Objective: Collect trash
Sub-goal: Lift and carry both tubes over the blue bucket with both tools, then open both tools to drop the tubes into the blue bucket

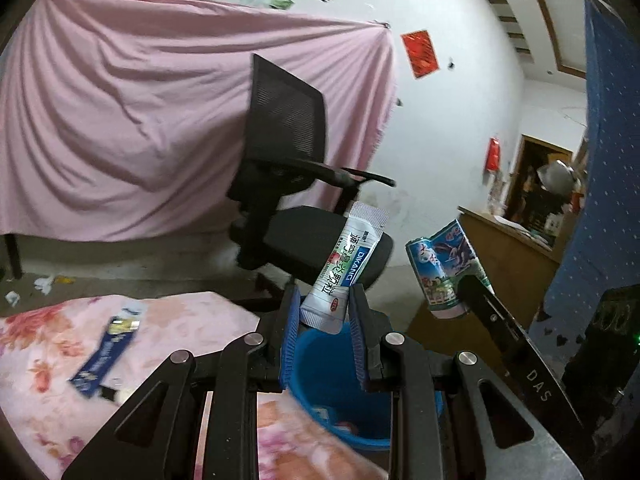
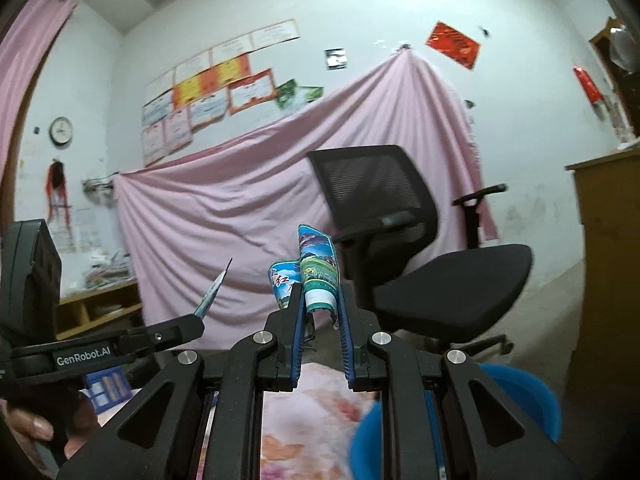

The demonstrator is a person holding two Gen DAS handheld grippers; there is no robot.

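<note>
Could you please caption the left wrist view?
Left gripper holds a white sachet above the blue bucket.

sachet up in left gripper, over the bucket | crumpled wrapper in right gripper, just right of the sachet | chair behind both | flat packet on the bed, left

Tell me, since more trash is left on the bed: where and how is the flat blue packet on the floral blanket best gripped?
The blue packet lies flat and slanted on the soft floral blanket, so probably come from above and pinch across its narrow width near one end; the blanket should give under the fingertips. Both grippers are full now: the left gripper holds a white sachet, the right gripper a crumpled wrapper.
</note>
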